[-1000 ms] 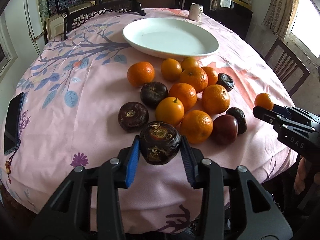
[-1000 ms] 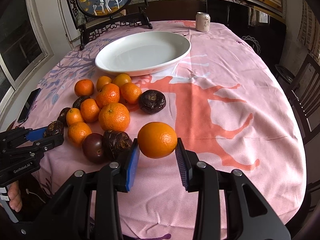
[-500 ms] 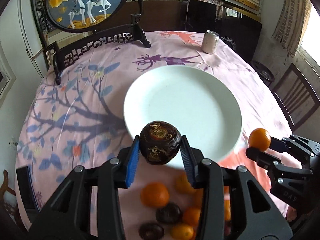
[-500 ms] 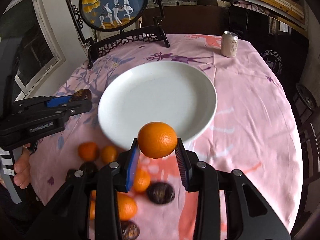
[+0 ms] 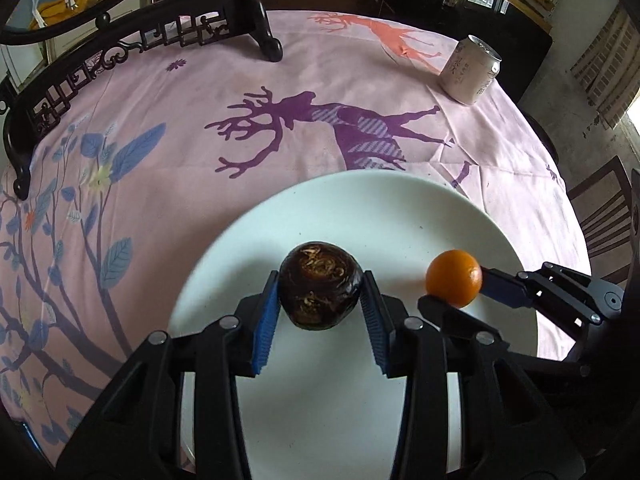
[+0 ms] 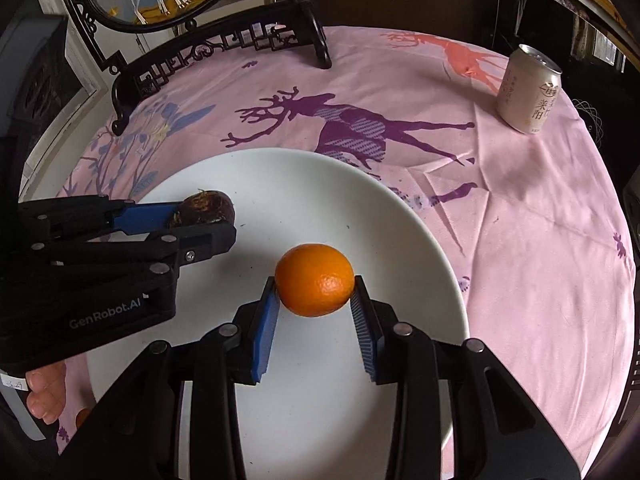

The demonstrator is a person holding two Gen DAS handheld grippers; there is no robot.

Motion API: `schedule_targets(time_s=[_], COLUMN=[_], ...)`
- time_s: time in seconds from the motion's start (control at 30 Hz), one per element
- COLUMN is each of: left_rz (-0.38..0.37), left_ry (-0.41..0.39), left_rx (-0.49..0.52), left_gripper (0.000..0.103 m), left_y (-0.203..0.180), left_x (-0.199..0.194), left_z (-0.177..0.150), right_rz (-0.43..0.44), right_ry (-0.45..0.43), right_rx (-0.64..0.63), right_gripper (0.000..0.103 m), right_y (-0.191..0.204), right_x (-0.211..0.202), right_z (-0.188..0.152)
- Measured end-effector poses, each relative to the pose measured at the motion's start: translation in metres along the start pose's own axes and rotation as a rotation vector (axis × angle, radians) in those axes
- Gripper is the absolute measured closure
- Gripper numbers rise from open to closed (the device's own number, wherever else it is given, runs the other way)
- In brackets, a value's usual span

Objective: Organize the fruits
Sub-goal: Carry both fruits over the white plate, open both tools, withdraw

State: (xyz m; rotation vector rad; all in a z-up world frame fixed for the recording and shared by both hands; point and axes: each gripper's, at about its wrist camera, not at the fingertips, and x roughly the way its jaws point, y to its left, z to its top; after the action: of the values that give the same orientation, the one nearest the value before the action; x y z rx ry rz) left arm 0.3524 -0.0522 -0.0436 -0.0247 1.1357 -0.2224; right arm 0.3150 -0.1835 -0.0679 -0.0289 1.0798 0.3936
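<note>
The left tongs (image 5: 320, 298) are clamped on a dark brown, rough-skinned round fruit (image 5: 320, 285), its blue pads pressing both sides. The fruit hangs over the white plate (image 5: 360, 208), above the part of the dish nearer the worktop's left edge. In the right wrist view the same tongs (image 6: 208, 216) come in from the left, and the dark fruit (image 6: 210, 208) shows at their tips above the plate's left rim.

The right tongs (image 6: 316, 300) grip an orange (image 6: 315, 285) between their blue pads, held over the middle of the plate (image 6: 400, 216). From the left wrist view these tongs (image 5: 454, 294) reach in from the right with the orange (image 5: 454, 283) at their tips, over the right half of the dish. The two fruits sit side by side, apart from each other. Whether either touches the plate's surface cannot be told; each casts a soft shadow on the white glaze.

The plate rests on a round worktop under a pink cloth (image 6: 540, 240) printed with a purple deer, coral deer and blue leaves. A pale drink can (image 6: 528, 90) stands upright toward the far right edge of the worktop, well apart from the plate. A dark carved stand (image 6: 224, 48) carrying a round painted panel stands at the far left edge. Fingertips of a hand (image 6: 44, 392) show under the left tongs at the lower left of the right wrist view.
</note>
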Motion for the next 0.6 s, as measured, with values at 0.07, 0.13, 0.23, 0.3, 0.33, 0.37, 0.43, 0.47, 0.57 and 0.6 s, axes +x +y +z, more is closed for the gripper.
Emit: schedule_targets(time_s=[0.07,0.13,0.23,0.3,0.33,0.37,0.43,0.47,0.57,0.6], left_rz=[0.005,0.015,0.028,0.016,0.003,-0.006,0.000,0.011,0.067,0.074], left_ry=[-0.005,-0.018,-0.104,-0.131,-0.135,-0.148,-0.186,-0.206,-0.260,-0.270], left_rx=[0.005,0.002,0.012,0.029,0.028,0.022,0.024,0.024,0.027,0.027], left_gripper=[0.062,0.053,0.013,0.011,0.011,0.011,0.007,0.004,0.002,0.002], left_y=[-0.001,-0.001,0.000,-0.001,0.000,0.002,0.003,0.002,0.001,0.000], left_x=[0.001,-0.002,-0.029,-0.052,-0.063,-0.077,-0.106,-0.118,-0.147,-0.152], left_z=[0.004,0.005,-0.001,-0.011,-0.018,-0.029,-0.061,-0.078,-0.142,-0.162], right_rz=[-0.011,-0.042,-0.115,-0.108,-0.104,-0.103,-0.109,-0.124,-0.185,-0.192], right_ry=[-0.002,-0.022,-0.091,-0.106,-0.117,-0.126,-0.152,-0.169,-0.229,-0.246], right_rx=[-0.015,-0.027,-0.052,-0.055,-0.047,-0.038,-0.019,-0.012,0.036,0.048], right_gripper=[0.066,0.048,0.039,0.039,0.038,0.035,0.028,0.020,0.007,0.007], right_y=[0.003,0.005,0.011,0.014,0.016,0.020,0.030,0.037,0.054,0.060], right_x=[0.002,-0.002,-0.023,-0.044,-0.058,-0.072,-0.100,-0.114,-0.141,-0.146], right_z=[0.000,-0.001,-0.005,-0.015,-0.023,-0.034,-0.062,-0.078,-0.129,-0.143])
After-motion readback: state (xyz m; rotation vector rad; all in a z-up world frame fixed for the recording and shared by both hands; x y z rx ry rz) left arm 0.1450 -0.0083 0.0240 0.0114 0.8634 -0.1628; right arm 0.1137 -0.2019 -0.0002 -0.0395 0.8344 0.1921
